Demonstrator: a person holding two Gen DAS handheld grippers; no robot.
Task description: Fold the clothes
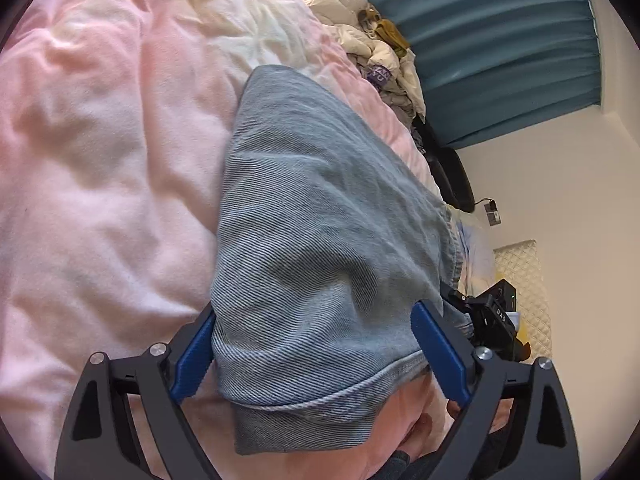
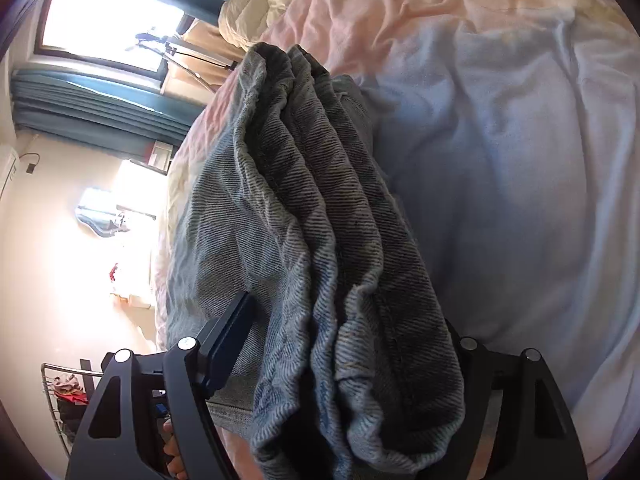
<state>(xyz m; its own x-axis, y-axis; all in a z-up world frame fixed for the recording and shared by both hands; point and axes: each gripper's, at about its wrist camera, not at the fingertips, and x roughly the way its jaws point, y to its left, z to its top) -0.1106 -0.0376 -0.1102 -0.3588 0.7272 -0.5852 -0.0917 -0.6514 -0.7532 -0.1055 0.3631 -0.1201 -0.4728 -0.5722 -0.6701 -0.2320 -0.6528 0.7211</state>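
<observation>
**newbie_folds:** So where were the jeans (image 1: 320, 220) at that point? Trying to copy this step.

**denim_dan:** Folded into a thick bundle on the bed (image 1: 100, 140), over the pink duvet. Both tongs straddled it from opposite ends. The left tongs (image 1: 316, 356) stood wide with the hem end filling the gap, blue pads right at the cloth edges. I couldn't tell if they were actually pinching.

**newbie_folds:** And the right?

**denim_dan:** The right tongs (image 2: 344, 356) were spread wide too, around the stacked layers, several folds bunched between the fingers (image 2: 228, 344). Looked like a grip on the whole wad. My take: catch every layer evenly, keep both ends level, and lift together so the stack doesn't slide apart.
</observation>
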